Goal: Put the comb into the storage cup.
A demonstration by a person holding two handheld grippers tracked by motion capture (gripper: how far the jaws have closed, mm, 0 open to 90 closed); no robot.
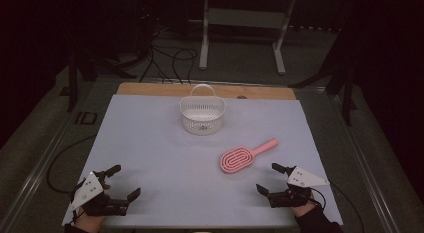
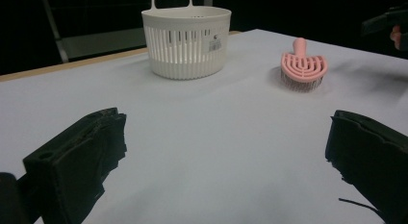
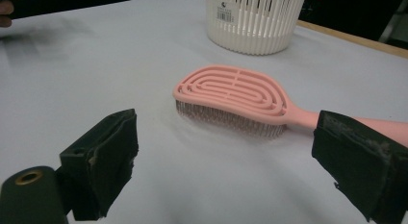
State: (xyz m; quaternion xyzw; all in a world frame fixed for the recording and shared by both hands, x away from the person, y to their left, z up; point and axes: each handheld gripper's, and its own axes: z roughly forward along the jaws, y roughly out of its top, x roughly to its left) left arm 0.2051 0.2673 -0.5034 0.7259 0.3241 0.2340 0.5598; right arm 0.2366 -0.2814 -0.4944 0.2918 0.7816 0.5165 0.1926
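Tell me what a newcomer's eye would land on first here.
The pink hairbrush stands out most, lying bristles down on the pale table, right of centre. Behind it, near the far edge, stands a white slotted basket with its handle up. At the near edge, the left claw and right claw both sit open, holding nothing.

Two black two-jaw hand-held grippers are seen, the left gripper (image 1: 120,182) and the right gripper (image 1: 267,178). Each is topped by a grey three-cornered plate (image 1: 86,189) marked with small dark dots. The jaws are faced with rough, worn black pads (image 3: 107,156). A thin black cable (image 1: 56,163) is trailed from each. Dark sleeves (image 1: 316,222) are worn at the wrists.
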